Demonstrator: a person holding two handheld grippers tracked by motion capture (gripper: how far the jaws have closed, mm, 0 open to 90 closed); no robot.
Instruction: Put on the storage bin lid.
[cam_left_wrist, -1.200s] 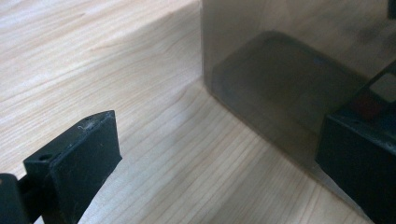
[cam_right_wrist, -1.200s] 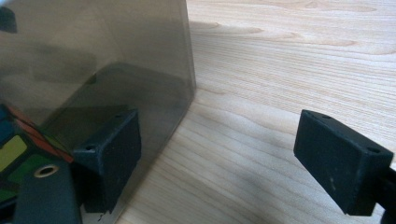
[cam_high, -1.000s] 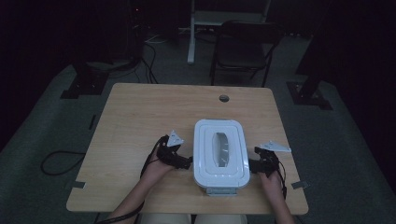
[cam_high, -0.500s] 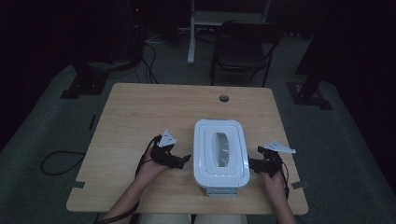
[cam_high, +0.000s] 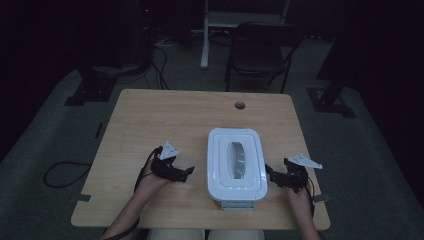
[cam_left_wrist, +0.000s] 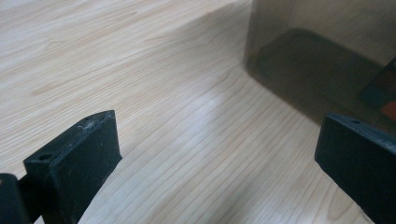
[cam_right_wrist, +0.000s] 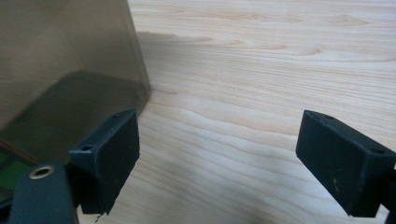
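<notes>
While both hands wait: the big white plastic box with a see-through window in its lid sits near the front edge of the light wooden table, right between the two grippers.
Left tongs: the left gripper is spread wide with nothing in it. It lies just beside the box's left wall, not touching it.
Right tongs: the right gripper is spread wide too, and empty. It is very close to the box's right wall; I cannot tell if it touches.
Left gripper view: the two black jaws stand far apart over bare wood, and the smoky see-through side of the box is at the upper right.
Right gripper view: the same smoky wall is at the left, next to one jaw.
Step in hand: I think the person wants to take hold of the box from both sides.
How to do it well: move both grippers in at the same height and at the same time, so the box does not slide or turn. Grab the rim under the lid, not the smooth wall, which looks slippery. Squeeze softly. Lift level.
What could go wrong: a push from one side alone could shove the box off the near edge.
Writing: no brand, label or words can be read anywhere. Something green and red shows through the box wall, too blurry to tell.
</notes>
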